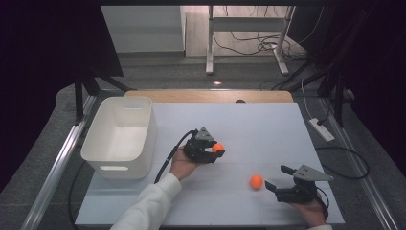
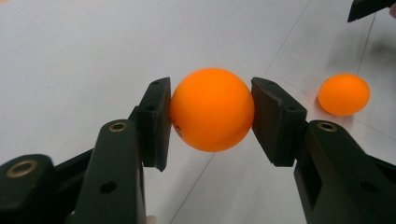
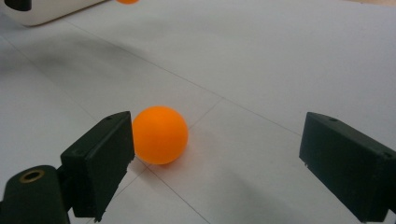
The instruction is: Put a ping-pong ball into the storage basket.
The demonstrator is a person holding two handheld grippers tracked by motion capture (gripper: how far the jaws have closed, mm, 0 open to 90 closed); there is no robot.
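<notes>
The left tool (image 1: 214,152) grips one orange ball (image 2: 212,110) above the middle of the white desk (image 1: 268,129), right of the white bin (image 1: 119,139), while the right tool (image 1: 280,181) stands open around the second orange ball (image 3: 159,134) on the desk's near right.

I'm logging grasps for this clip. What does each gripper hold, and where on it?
The left gripper clamps an orange ball at its opposite sides. The right gripper is open, holding nothing.
</notes>
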